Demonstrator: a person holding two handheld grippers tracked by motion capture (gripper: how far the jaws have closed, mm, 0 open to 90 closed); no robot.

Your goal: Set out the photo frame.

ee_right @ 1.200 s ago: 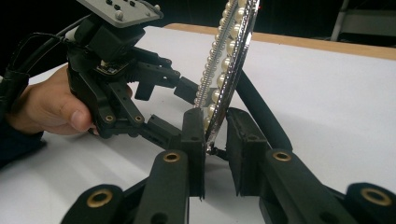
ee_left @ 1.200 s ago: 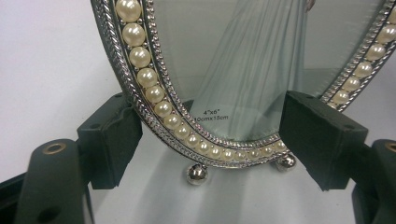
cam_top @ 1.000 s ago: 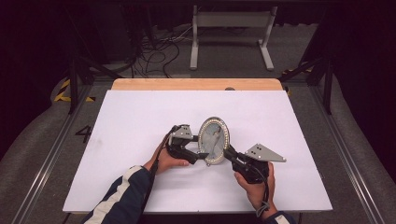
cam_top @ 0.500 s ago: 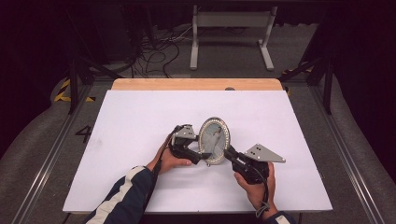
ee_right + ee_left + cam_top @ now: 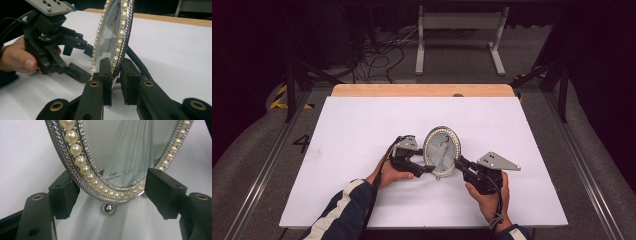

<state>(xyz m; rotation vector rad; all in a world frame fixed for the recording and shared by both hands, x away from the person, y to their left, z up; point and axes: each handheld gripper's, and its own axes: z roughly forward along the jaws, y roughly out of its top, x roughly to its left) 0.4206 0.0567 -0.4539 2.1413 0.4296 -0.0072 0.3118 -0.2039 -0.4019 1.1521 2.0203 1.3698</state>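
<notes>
An oval silver picture frame (image 5: 442, 150) rimmed with pearls stands nearly upright on the white table (image 5: 362, 125), a little in front of its middle. My right gripper (image 5: 458, 162) comes in from the frame's right and is shut on its lower rim. In the right gripper view, the pads (image 5: 106, 72) press the frame (image 5: 112, 32) from front and back. My left gripper (image 5: 429, 167) reaches in from the left. Its jaws stand wide apart in the left gripper view, with the frame's lower end (image 5: 120, 157) between the pads (image 5: 163, 192).
The frame's black back strut (image 5: 136, 62) slants down behind it to the table. A wooden strip (image 5: 422, 90) runs along the table's far edge. Beyond it are a dark floor with cables (image 5: 377, 55) and a grey stand (image 5: 459, 30).
The frame has turned from a slight tilt to more upright and face-on. Both hands have stayed nearly in place.
</notes>
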